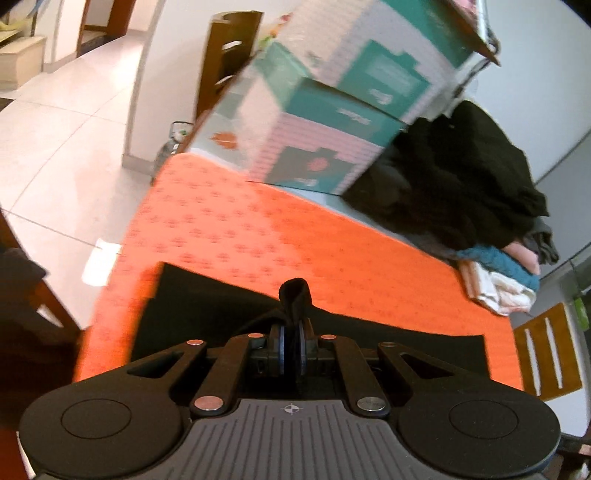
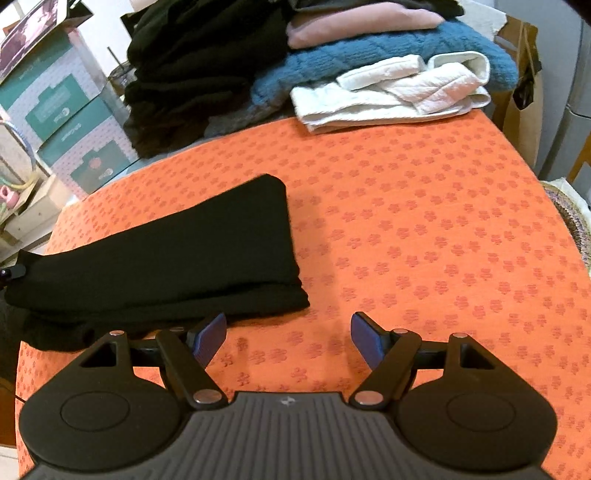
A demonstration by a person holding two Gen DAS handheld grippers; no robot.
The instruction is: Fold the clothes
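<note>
Two grippers: left gripper (image 1: 292, 350) clenched on a pinch of black cloth, right gripper (image 2: 288, 338) released, jaws wide, nothing between them
Task thing: black garment (image 2: 177, 254) lies flat on orange tablecloth (image 2: 424, 229), ahead and left of right gripper; its near right corner is just beside that gripper's left blue pad (image 2: 210, 341), touching or not, cannot tell
Left grip: a bunched nub of the black garment (image 1: 293, 295) sticks up past the closed pads; rest of it spreads flat ahead of and below the gripper
Hidden: the cloth between the left pads is mostly covered by the fingers; garment's near edge is cut off by the gripper body in left wrist view; its left end runs out of frame in right wrist view
Blur: left wrist view is smeared, print on the boxes (image 1: 332, 99) unreadable
Edges: tablecloth's far left edge drops to pale tiled floor (image 1: 55, 140) ahead-left of left gripper
Open room: wide bare orange cloth ahead and right of right gripper
Crowded: far edge, black pile (image 2: 192, 70), blue knit (image 2: 369, 51), pink fold (image 2: 354, 26), white quilted piece (image 2: 391, 92)
Textures: tablecloth woven with small darker flower repeats; garment matte, soft, layered edge; white piece puffy
</note>
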